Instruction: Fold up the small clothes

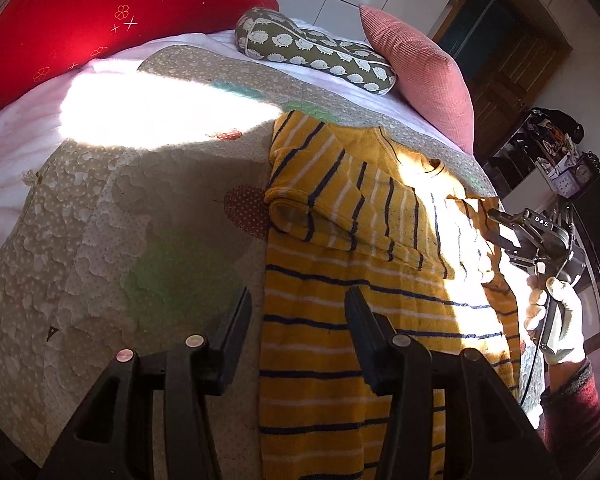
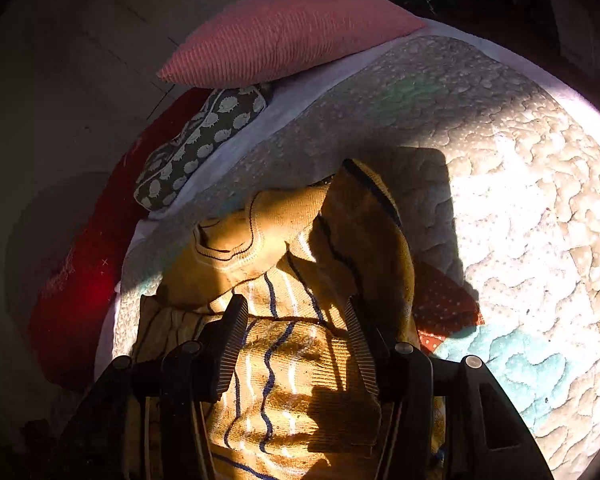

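Observation:
A small yellow top (image 1: 340, 280) with navy and white stripes lies on the quilted mat (image 1: 140, 220), its left sleeve folded across the chest. My left gripper (image 1: 298, 314) hovers open over the top's left edge, with nothing pinched. At the top's right edge is my right gripper (image 1: 498, 222), carried by a gloved hand (image 1: 560, 320). In the right wrist view the right gripper (image 2: 296, 320) stands open just above the striped top (image 2: 284, 380). Cloth lies under and between its fingers (image 2: 232, 332), but the pads do not press it. The right sleeve (image 2: 364, 220) stands up in a loose fold beside the collar (image 2: 228, 248).
On the bed, beyond the mat, lie a red pillow (image 1: 80, 28), a green hedgehog-print cushion (image 1: 320, 56) and a pink ribbed cushion (image 1: 420, 72). A cluttered dark stand (image 1: 560, 168) and a wooden door (image 1: 508, 60) are off the bed's right side. Strong sunlight washes out part of the mat.

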`<state>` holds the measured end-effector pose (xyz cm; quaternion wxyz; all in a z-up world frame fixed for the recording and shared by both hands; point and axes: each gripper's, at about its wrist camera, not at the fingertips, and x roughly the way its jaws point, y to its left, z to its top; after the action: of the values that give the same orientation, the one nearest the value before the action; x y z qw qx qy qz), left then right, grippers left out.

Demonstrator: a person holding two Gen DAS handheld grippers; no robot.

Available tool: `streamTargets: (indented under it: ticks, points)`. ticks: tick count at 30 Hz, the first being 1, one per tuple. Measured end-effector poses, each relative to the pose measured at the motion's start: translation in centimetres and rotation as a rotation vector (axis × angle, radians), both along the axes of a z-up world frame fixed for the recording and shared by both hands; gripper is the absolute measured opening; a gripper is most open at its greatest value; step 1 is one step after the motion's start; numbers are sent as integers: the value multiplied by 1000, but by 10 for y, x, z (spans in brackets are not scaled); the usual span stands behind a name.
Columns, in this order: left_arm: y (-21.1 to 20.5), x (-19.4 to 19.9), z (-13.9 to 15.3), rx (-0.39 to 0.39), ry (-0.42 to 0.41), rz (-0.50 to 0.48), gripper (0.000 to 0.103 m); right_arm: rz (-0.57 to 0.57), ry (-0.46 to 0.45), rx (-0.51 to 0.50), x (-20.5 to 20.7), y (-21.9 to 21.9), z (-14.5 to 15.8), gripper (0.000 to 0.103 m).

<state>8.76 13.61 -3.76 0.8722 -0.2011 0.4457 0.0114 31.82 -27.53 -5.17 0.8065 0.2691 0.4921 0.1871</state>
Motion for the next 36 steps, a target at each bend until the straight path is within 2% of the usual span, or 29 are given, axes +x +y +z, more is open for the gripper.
streamTargets:
  ticks: [1, 2, 3, 6, 7, 9, 12, 14, 17, 20, 22, 24, 26, 30, 33, 36]
  points:
    - [-3, -3, -1, 2, 6, -2, 47, -11, 52, -19, 10, -3, -12, 47]
    - [-5, -7, -2, 2, 11, -2, 48, -50, 55, -61, 15, -10, -18, 26]
    - [-7, -11, -3, 1, 12, -4, 48, -97, 27, -103, 16, -19, -17, 23]
    - [-10, -21, -3, 23, 10, -6, 51, -250, -80, -247, -2, -42, 6, 34]
    - [-11, -22, -4, 35, 13, -5, 53, -250, -103, -225, -11, -49, 11, 35]
    - [-10, -25, -8, 37, 22, -1, 53, -216, -98, -163, -33, -58, 15, 35]
    - [-7, -28, -15, -12, 34, 4, 53, -162, -88, -153, -82, -64, 15, 35]
    - [-6, -31, -21, -15, 53, 17, 53, -133, -67, -143, -119, -65, 7, 35]
    - [-9, -37, -30, -6, 88, 18, 53, -90, -28, -185, -170, -59, -10, 35]
    - [-14, -47, -39, -12, 117, 4, 53, -93, -40, -192, -218, -55, -20, 37]
    - [-18, -55, -46, -28, 136, -9, 53, -108, -58, -168, -247, -54, -22, 42]
    - [-24, -64, -48, -5, 131, -17, 53, -137, -57, -79, -269, -57, -28, 49]
    - [-31, -73, -46, 24, 119, -29, 55, -166, -52, 16, -285, -60, -34, 49]
    - [-38, -90, -42, 16, 108, -45, 64, -183, -58, 64, -306, -59, -33, 49]
    - [-45, -102, -44, -12, 115, -65, 71, -180, -50, 143, -319, -59, -36, 50]
    - [-55, -113, -51, -14, 143, -82, 72, -214, -56, 225, -334, -59, -40, 50]
